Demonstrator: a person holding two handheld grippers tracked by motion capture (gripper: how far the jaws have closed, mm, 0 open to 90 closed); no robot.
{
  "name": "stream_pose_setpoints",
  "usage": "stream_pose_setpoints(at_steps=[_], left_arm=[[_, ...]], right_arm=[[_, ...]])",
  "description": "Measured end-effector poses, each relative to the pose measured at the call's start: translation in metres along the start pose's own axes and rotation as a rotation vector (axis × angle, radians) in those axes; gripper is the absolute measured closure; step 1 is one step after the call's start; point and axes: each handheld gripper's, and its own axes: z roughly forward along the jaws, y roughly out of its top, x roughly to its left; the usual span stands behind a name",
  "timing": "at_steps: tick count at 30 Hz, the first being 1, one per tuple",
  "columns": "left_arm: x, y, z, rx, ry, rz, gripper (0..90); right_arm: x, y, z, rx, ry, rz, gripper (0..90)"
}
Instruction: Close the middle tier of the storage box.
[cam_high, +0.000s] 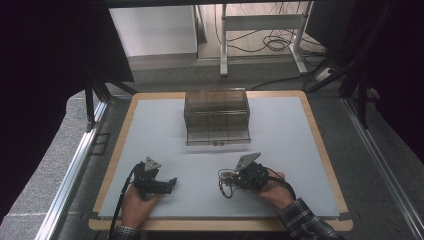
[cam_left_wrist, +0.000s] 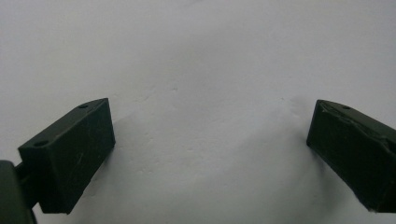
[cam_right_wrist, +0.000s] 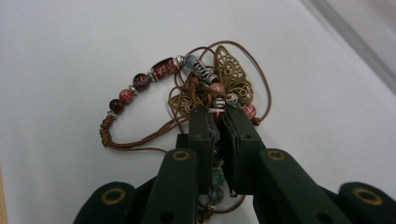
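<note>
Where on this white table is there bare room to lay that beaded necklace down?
Bare white mat lies either side of the smoky clear plastic drawer box and between it and the grippers. It is crowded near the front: the open left gripper and right gripper, clamping the brown-corded beaded necklace.

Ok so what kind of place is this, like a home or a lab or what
Most likely a lab or recording workspace, not a home. A white work table sits in a metal rail frame, dark curtains hang at both sides, and loose cables lie on the floor under a bench behind.
</note>
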Motion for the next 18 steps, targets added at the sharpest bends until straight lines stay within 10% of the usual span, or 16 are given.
stream_pose_setpoints(at_steps=[18], left_arm=[[0.000,0.000,0.000,0.000,0.000,0.000,1.3]], right_arm=[[-0.004,0.007,-0.022,-0.125,-0.057,-0.018,81.5]])
